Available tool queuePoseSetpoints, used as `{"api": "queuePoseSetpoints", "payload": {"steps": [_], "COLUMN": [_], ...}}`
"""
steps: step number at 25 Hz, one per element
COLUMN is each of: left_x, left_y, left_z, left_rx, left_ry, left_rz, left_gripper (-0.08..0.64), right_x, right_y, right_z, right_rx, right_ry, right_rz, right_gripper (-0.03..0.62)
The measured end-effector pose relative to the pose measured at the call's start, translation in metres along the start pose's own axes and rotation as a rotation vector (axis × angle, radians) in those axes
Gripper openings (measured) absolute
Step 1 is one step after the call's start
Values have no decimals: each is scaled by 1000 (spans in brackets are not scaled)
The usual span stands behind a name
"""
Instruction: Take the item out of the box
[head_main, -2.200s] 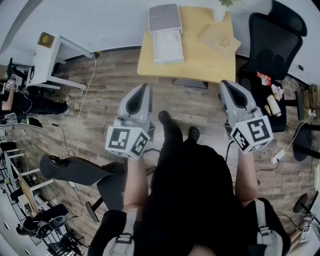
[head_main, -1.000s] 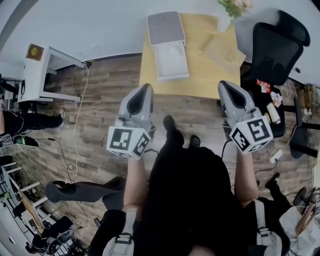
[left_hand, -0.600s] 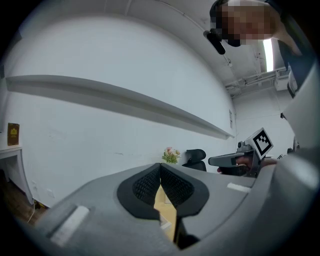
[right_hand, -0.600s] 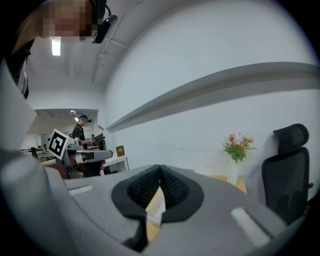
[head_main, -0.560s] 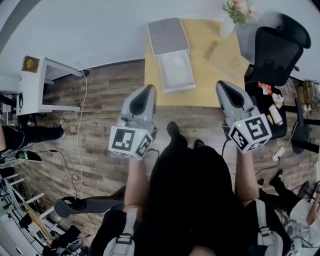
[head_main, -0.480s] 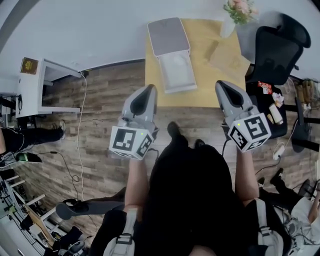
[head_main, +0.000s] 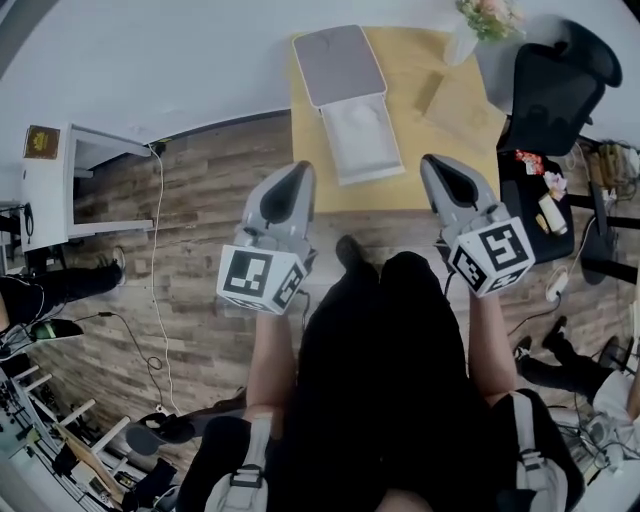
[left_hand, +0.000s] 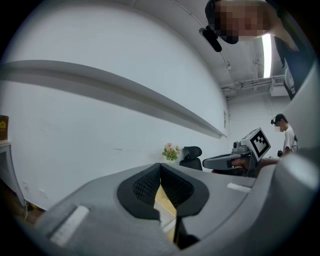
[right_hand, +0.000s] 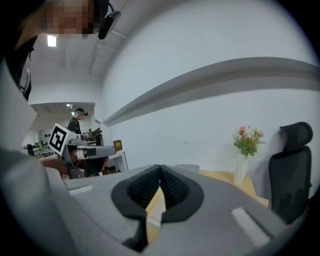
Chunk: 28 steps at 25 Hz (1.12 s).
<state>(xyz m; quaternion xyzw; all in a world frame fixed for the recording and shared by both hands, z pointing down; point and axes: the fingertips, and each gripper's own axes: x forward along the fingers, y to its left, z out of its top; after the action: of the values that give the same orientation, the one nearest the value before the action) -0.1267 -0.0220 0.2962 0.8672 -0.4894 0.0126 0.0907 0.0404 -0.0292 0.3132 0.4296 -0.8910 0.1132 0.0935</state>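
An open box (head_main: 350, 100) lies on the near-left part of a light wooden table (head_main: 430, 60). Its grey lid (head_main: 338, 63) is folded back, and its white tray (head_main: 362, 135) holds a pale item whose shape I cannot make out. My left gripper (head_main: 299, 170) hovers over the floor just short of the table's front edge, shut and empty. My right gripper (head_main: 431, 161) is level with it at the table's front right, also shut and empty. In the left gripper view the left gripper's (left_hand: 160, 165) tips meet. In the right gripper view the right gripper's (right_hand: 160, 167) tips meet too.
A flat brown packet (head_main: 462, 95) and a vase of flowers (head_main: 482, 18) sit on the table's right side. A black office chair (head_main: 555, 75) stands right of the table, with a cluttered stand (head_main: 545, 195) nearer. A white side table (head_main: 65, 170) and a floor cable (head_main: 155, 260) are at left.
Both grippers have moved forward towards the table, and the table and box now lie closer beneath them. Both stayed shut.
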Motion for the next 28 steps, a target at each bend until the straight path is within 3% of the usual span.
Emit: {"api": "queuePoseSetpoints", "payload": {"steps": [7, 15, 28], "left_x": [10, 28, 73], "left_y": [5, 14, 54], "left_z": [-15, -33, -18], "left_rx": [-20, -49, -33], "left_ry": [29, 60, 89], "left_rz": [-28, -14, 32], "left_gripper": [9, 11, 11], "right_x": [14, 43, 128], "right_y": [0, -14, -42], "right_z": [-21, -47, -79], "right_rx": [-3, -5, -50], "right_ry": [72, 157, 309], "right_rz": [-31, -7, 52], "right_gripper": [3, 3, 3]}}
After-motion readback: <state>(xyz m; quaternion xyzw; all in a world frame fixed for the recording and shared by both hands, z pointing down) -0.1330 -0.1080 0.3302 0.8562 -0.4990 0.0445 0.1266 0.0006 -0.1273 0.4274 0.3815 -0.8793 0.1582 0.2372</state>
